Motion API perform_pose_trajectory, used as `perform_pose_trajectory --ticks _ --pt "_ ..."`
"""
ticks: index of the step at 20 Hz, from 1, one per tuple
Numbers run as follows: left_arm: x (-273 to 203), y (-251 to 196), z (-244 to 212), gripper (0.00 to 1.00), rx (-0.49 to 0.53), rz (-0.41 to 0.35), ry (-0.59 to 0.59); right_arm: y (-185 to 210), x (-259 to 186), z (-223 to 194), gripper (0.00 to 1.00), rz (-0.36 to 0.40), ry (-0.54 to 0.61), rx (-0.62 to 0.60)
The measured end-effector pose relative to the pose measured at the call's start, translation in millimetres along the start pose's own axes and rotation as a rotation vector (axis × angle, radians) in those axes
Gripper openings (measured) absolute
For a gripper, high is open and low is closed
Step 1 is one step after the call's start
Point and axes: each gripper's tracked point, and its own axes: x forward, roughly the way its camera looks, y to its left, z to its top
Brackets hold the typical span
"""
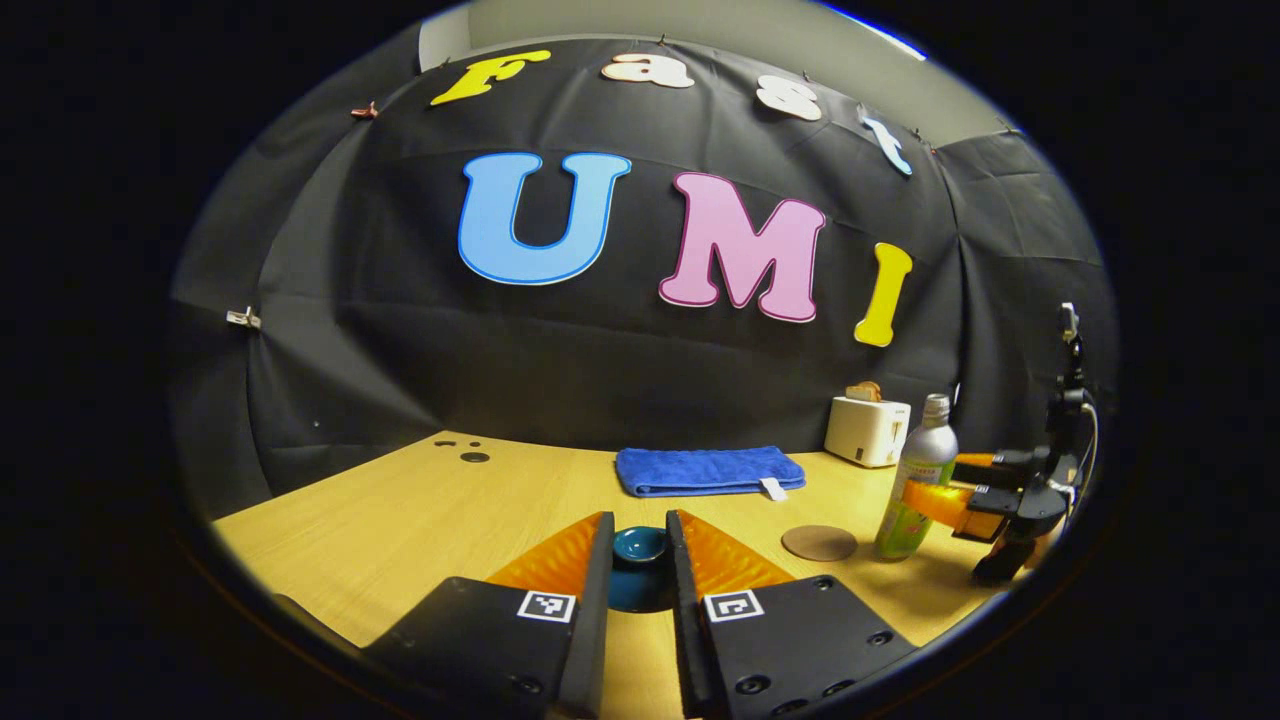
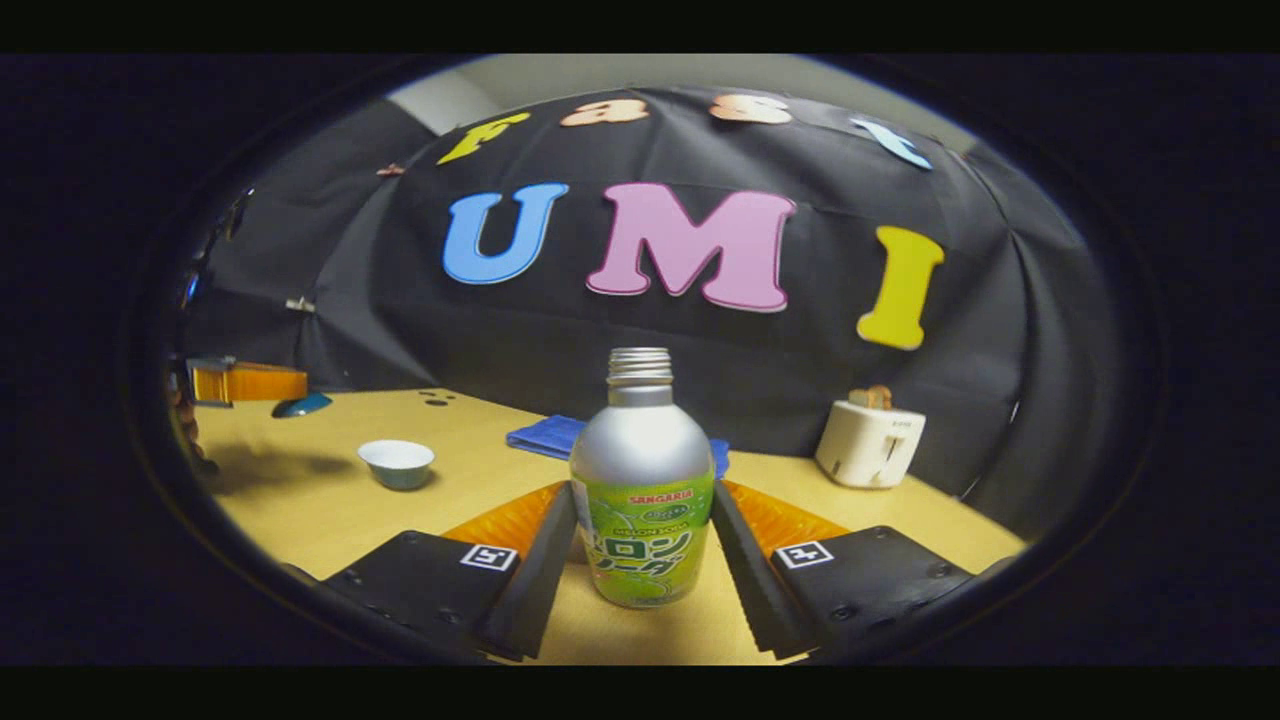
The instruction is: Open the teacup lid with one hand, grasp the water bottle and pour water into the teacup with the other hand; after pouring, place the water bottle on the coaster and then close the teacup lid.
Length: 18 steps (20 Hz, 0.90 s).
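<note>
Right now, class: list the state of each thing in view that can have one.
teacup lid: off the cup, pinched by left gripper
teacup: upright, uncovered
water bottle: standing upright, right gripper shut on it
coaster: bare
towel: folded
toaster: bread in slot

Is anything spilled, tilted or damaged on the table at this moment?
Nothing stands out. The bottle stands upright, the cup sits level and open, its lid is held in the left tool, and the table looks dry.
</note>
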Motion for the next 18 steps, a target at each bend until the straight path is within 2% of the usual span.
perform_pose_trajectory --ticks 3,7,13,18 --pt "-0.5 7.2 4.2 0.33 -0.011 0.004 -0.007 2.2 19.5 20.2 0.78 -0.014 0.001 -0.299" --pt "-2.3 21.7 5.0 0.33 -0.021 0.022 -0.008 38.4 42.1 23.2 0.78 0.056 0.004 -0.582" --pt "-4.9 39.9 7.0 0.34 -0.055 0.036 -0.01 83.3 66.8 22.0 0.78 0.123 -0.039 -0.92" --pt "-6.5 50.4 6.3 0.33 -0.067 0.045 -0.006 113.8 78.6 17.0 0.78 0.169 -0.063 -1.086"
